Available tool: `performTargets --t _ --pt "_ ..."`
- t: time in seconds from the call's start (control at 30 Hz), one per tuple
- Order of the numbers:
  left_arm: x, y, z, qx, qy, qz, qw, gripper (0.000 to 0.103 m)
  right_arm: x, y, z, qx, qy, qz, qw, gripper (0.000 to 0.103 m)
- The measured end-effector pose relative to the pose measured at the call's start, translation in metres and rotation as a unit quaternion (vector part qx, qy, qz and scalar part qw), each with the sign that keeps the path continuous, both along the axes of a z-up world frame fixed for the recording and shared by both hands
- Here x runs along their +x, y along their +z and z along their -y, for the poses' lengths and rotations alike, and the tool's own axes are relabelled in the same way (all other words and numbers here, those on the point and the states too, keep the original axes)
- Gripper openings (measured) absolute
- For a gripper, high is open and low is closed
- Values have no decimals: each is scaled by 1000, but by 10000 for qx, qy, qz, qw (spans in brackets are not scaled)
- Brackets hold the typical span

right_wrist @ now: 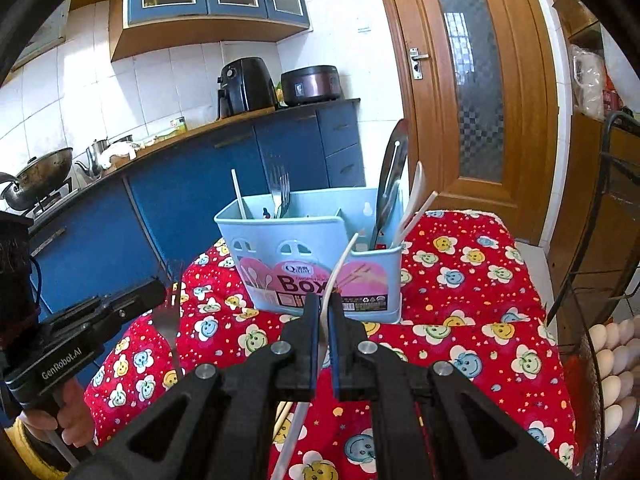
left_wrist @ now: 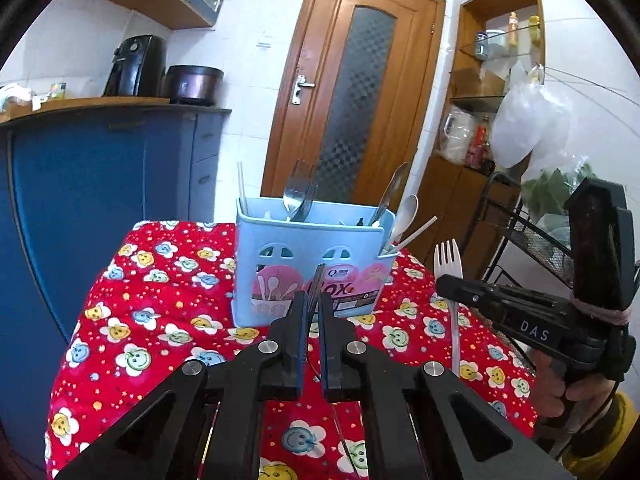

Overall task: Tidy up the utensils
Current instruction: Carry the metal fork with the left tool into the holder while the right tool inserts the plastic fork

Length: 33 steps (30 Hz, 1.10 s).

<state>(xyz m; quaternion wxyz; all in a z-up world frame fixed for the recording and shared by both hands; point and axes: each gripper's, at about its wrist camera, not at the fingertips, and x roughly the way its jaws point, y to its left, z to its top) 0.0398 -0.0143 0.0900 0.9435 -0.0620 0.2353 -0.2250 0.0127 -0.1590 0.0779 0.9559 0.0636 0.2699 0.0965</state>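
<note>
A light blue utensil box (left_wrist: 312,264) stands on the red flowered cloth (left_wrist: 160,312); it also shows in the right wrist view (right_wrist: 308,256). It holds metal forks (right_wrist: 279,192), a metal spoon (right_wrist: 390,168), a white spoon (left_wrist: 404,216) and chopsticks. My left gripper (left_wrist: 314,304) is shut on a metal fork (right_wrist: 170,304), seen edge-on (left_wrist: 316,284), in front of the box. My right gripper (right_wrist: 325,308) is shut on a white plastic fork (left_wrist: 449,268), seen edge-on (right_wrist: 340,268), in front of the box's right compartment.
A blue kitchen counter (right_wrist: 200,176) with an air fryer (right_wrist: 244,84) and a cooker (right_wrist: 312,84) lies behind. A wooden door (left_wrist: 352,80) is at the back. A black wire rack (left_wrist: 532,240) and eggs (right_wrist: 612,360) stand to the right of the table.
</note>
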Motion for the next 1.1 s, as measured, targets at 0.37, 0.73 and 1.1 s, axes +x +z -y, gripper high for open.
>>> performTargets --t 0.37,0.73,1.1 --pt "-3 27 -3 -80 155 338 9993 4 -1 25 10 5 -167 331 9993 6" --pt "10 92 -12 -60 283 999 9946 4 3 28 15 4 -249 347 9991 6" --pt "45 154 -27 114 870 1467 9853 4 9 29 18 -3 -301 365 9989 6"
